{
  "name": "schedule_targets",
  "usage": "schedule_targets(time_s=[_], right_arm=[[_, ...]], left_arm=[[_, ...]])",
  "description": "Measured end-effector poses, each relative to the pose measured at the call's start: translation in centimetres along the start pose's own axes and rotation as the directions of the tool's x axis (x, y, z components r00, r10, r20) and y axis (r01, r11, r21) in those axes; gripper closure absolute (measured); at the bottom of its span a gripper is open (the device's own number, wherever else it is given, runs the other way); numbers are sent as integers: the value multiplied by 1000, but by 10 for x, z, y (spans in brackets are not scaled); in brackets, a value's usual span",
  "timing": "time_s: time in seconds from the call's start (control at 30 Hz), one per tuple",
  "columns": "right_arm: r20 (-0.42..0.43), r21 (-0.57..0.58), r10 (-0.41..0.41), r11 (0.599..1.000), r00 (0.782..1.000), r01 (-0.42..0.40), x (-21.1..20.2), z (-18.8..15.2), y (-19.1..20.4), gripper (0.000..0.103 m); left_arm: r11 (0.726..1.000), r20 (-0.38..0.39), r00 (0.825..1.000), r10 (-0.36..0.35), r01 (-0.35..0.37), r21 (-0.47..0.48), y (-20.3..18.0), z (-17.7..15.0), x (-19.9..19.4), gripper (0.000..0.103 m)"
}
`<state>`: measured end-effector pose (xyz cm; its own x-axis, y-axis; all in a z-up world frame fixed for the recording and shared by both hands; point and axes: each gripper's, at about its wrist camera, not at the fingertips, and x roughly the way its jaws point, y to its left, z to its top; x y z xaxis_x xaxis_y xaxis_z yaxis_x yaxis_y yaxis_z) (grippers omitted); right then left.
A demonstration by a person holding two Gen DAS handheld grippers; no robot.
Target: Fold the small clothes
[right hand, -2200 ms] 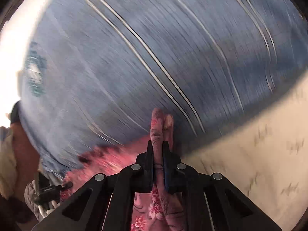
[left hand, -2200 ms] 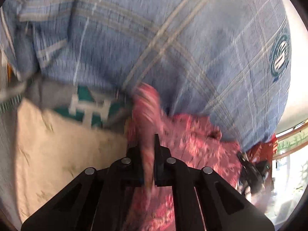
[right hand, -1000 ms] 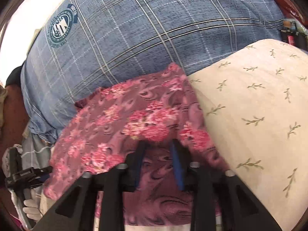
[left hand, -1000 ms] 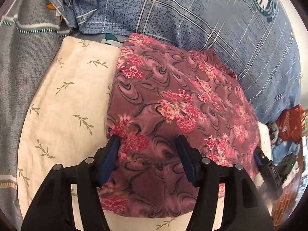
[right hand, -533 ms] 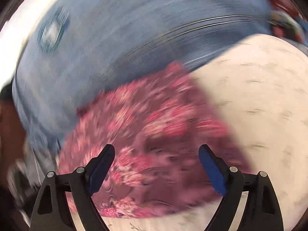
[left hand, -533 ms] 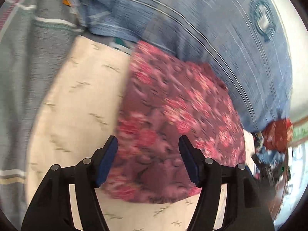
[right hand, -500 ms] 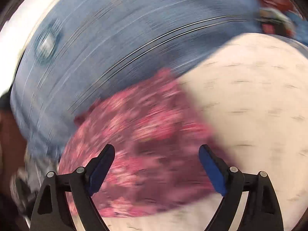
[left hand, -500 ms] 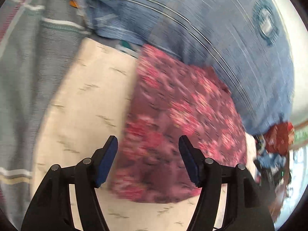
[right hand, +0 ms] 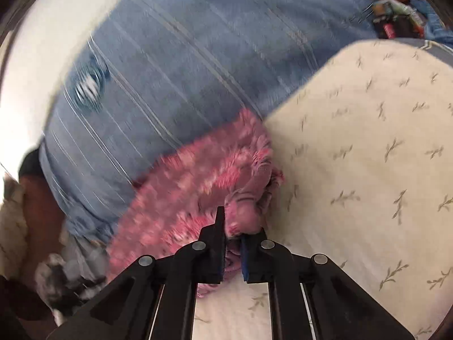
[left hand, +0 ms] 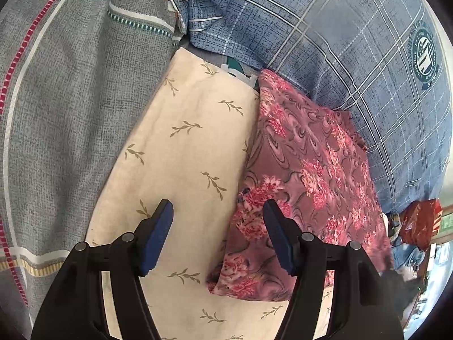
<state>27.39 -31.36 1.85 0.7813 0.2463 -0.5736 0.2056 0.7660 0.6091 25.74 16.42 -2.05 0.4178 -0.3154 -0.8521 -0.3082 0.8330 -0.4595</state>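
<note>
A pink floral garment (left hand: 308,181) lies folded on a cream leaf-print sheet (left hand: 187,147). My left gripper (left hand: 218,235) is open and empty, hovering over the sheet at the garment's near left edge. In the blurred right wrist view, my right gripper (right hand: 233,229) is shut on a bunched corner of the pink floral garment (right hand: 198,187), lifting it off the cream sheet (right hand: 368,155).
A blue plaid pillow (left hand: 339,42) with a round green crest lies behind the garment and shows in the right wrist view (right hand: 175,65). A grey striped blanket (left hand: 62,85) lies to the left. Red and blue clutter (left hand: 419,226) sits at the far right.
Both grippers let go of the garment and opened. The left one then shifted left over the sheet and stays open. The right one has now closed on the garment's corner.
</note>
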Motion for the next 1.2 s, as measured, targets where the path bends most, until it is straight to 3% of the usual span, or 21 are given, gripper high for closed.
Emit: schedule_targets(time_s=[0.1,0.23,0.33,0.43,0.5,0.77,1.0,1.13,1.2], right_arm=[[66,52,9,999,998,-13,-20,6,-14,97],[-76,55,-126,990,989,131,7,-9,-44,98],[-45,128,-62,989,997,67,7,-21,-60,99],[-68,187,-53,980,996,65,4,-19,-63,98],[-84,165,-88,981,993,101,-4,-17,-57,91],[-121,10,-221,975,968,224,-43,-38,-44,90],[-43,-7,-248,969,968,248,-127,-44,-13,89],[53,-49,-237,970,970,239,-187,-43,22,67],[95,-77,-211,973,973,218,-210,-40,39,63]], left_arm=[[1000,-14,1000,-1,1,-22,7,3,0,38],[1000,-45,999,-30,30,1,6,0,2,38],[999,-41,999,-9,11,53,-2,-1,5,33],[998,-52,999,-15,18,54,-8,1,10,33],[998,-69,997,-35,39,57,-13,3,14,33],[997,-87,996,-33,39,70,-20,3,19,33],[995,-69,993,-95,97,30,-13,-6,13,33],[987,-55,987,-151,153,51,-15,-20,6,33],[981,-45,983,-176,179,73,-19,-28,0,33]])
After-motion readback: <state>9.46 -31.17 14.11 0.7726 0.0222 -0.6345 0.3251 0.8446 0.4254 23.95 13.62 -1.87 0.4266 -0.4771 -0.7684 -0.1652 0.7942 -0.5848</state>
